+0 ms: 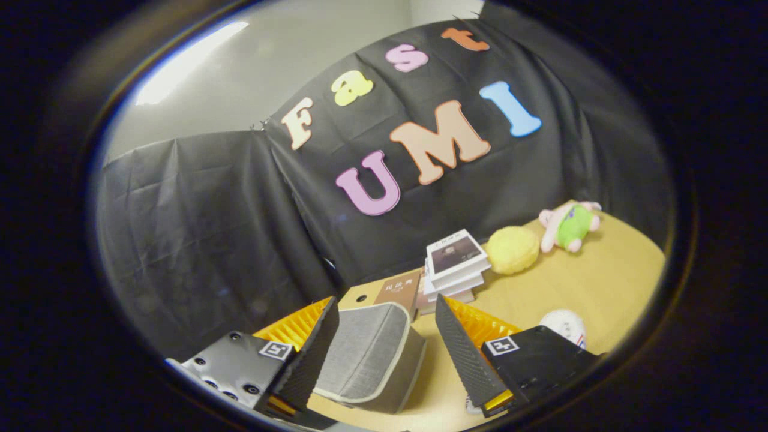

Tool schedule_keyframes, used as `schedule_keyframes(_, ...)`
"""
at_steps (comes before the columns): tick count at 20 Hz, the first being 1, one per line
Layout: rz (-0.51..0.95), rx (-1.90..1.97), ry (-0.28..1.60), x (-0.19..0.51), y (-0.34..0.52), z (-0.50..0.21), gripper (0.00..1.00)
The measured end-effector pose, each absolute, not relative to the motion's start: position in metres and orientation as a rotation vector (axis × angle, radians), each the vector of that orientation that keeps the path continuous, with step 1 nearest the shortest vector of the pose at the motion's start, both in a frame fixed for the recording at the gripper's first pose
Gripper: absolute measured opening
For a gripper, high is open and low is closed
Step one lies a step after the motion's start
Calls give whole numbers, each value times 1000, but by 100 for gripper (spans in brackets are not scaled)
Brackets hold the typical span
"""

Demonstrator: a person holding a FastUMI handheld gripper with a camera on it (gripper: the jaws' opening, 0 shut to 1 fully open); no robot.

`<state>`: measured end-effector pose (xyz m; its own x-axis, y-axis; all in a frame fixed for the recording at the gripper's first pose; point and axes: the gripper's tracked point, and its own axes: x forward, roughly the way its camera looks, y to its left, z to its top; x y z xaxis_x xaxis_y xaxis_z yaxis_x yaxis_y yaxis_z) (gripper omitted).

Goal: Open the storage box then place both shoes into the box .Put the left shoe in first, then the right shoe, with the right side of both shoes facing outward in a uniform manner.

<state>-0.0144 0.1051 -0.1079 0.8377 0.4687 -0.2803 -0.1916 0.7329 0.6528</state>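
Between the spread fingers of the tool (pixel 384 351), which grips nothing, sits the grey storage box (pixel 372 354) on the tabletop (pixel 588 282); it looks like soft fabric, probably light and floppy, so its pale-trimmed lid edge seems the best hold.

Gripper view: one fisheye camera riding on the gripper (pixel 384 354), looking forward along its two spread-apart fingers (pixel 459 351) (low in the foreground). Position: low over the tan table (pixel 576 288), close to the grey storage box (pixel 372 357) lying between and just ahead of the fingers. Facing: tilted, toward the booth's black cloth wall (pixel 198 240), with the stack of books (pixel 453 264) and plush toys (pixel 567 225) farther back.
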Motion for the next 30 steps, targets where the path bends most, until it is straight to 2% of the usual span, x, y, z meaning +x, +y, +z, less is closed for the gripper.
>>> schedule_keyframes(13,494,1093,890,-63,170,-196,100)
schedule_keyframes(27,523,1266,1077,-82,215,-235,98)
schedule_keyframes(30,531,1271,1100,-84,220,-237,79)
